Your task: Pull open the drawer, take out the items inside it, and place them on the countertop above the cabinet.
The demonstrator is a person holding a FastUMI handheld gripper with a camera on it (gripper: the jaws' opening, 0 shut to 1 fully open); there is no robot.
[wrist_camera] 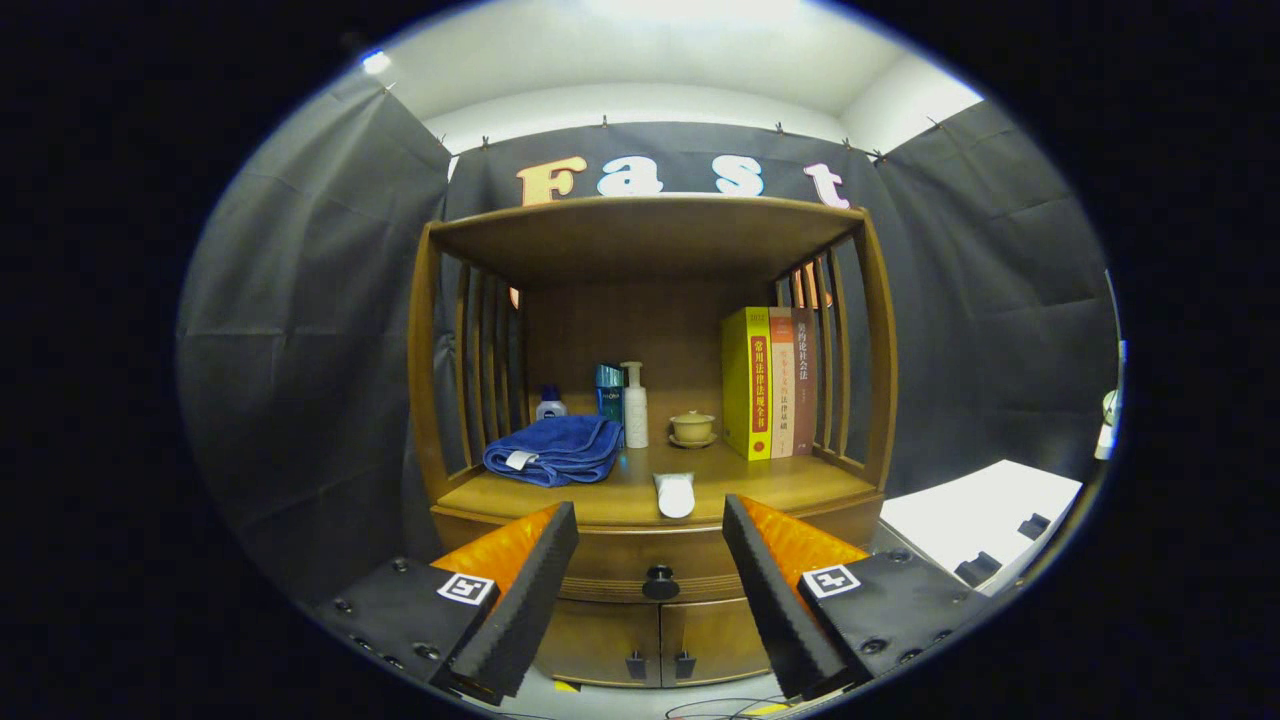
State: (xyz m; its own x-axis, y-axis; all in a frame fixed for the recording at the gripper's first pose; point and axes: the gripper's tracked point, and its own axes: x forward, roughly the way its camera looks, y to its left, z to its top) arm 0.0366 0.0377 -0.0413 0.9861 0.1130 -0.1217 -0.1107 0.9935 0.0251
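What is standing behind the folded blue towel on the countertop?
Behind the folded blue towel, a small white bottle with a blue cap shows; its base is covered. The open gripper hovers before the closed drawer.

Drawer [640, 560] front partly covered by the fingers [520, 590] of the open tool [650, 520], only its middle and knob [660, 582] visible. Lower doors [655, 640] cut off behind the fingertips. Small bottle [550, 403] half hidden behind the folded towel [555, 450]. Print on the book [748, 382] spines too small to make out. Object at the far right [1108, 420] cut off, unidentifiable.
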